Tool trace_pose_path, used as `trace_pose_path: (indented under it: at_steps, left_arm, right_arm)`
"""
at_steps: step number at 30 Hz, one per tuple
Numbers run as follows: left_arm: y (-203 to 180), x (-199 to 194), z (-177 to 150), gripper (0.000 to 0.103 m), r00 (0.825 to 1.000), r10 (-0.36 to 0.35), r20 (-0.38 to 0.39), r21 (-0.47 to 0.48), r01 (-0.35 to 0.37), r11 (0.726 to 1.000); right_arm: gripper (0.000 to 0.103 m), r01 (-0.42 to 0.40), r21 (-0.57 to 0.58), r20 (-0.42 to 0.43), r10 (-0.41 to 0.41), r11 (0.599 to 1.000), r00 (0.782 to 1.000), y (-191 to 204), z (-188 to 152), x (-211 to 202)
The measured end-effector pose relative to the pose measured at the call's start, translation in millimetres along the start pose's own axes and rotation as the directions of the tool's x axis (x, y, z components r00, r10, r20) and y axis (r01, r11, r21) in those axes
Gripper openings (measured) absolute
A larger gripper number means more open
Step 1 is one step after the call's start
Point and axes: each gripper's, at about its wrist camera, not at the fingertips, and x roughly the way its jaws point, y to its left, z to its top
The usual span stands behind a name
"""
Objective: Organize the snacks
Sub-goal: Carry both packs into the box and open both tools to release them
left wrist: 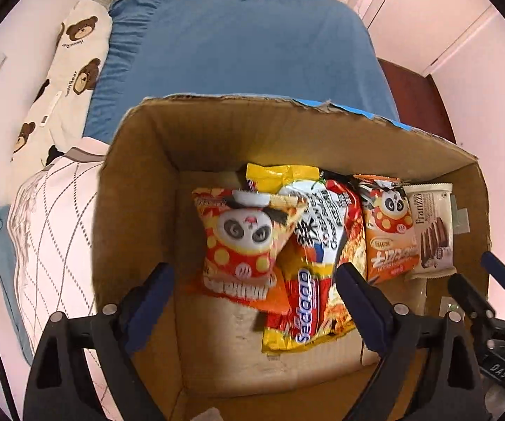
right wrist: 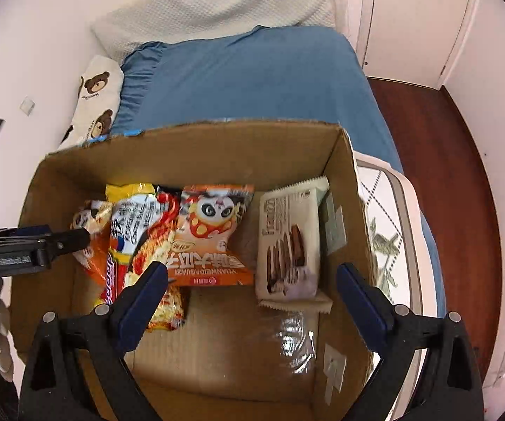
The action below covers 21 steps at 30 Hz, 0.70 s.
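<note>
An open cardboard box (left wrist: 140,182) (right wrist: 287,151) stands on a bed with snack packs lying flat inside. In the left wrist view my left gripper (left wrist: 256,273) is open above a red-and-yellow panda pack (left wrist: 242,242) and a Sedaap noodle pack (left wrist: 308,280); nothing is pinched. To their right lie an orange panda pack (left wrist: 389,235) and a white wafer pack (left wrist: 431,231). My right gripper (right wrist: 252,270) is open over the orange panda pack (right wrist: 214,231) and the white wafer pack (right wrist: 287,242), gripping neither. It also shows at the box's right edge (left wrist: 475,270).
The box sits on a blue bed sheet (left wrist: 245,45). A bear-print pillow (left wrist: 73,66) and a diamond-patterned cushion (left wrist: 52,231) lie along the left, a white quilted pillow (right wrist: 217,10) at the head. Dark wood floor (right wrist: 438,133) and a door (right wrist: 417,17) are right.
</note>
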Motion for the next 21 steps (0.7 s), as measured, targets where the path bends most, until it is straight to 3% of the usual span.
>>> trace_pose_path:
  at_steps: [7,12,21]
  left_arm:
    - [-10.5,-28.1,-43.3,0.094,0.996,0.026,0.085,0.021,-0.028,0.999]
    - [-16.7,-55.4,-78.8,0.094,0.982,0.055,0.182,0.032,-0.061,0.998]
    - [-24.2,-106.2,-131.9,0.094,0.956,0.017,0.294,0.035,-0.028,0.999]
  right_arm:
    - [0.098,0.001,-0.017,0.001,-0.001,1.0,1.0,20.1,-35.6,-12.7]
    - [0.098,-0.01,-0.029,0.027,0.011,1.0,1.0,35.2,-61.1,-31.5]
    - [0.098,-0.005,-0.023,0.137,0.008,1.0,0.99,42.7,-103.1,-94.5]
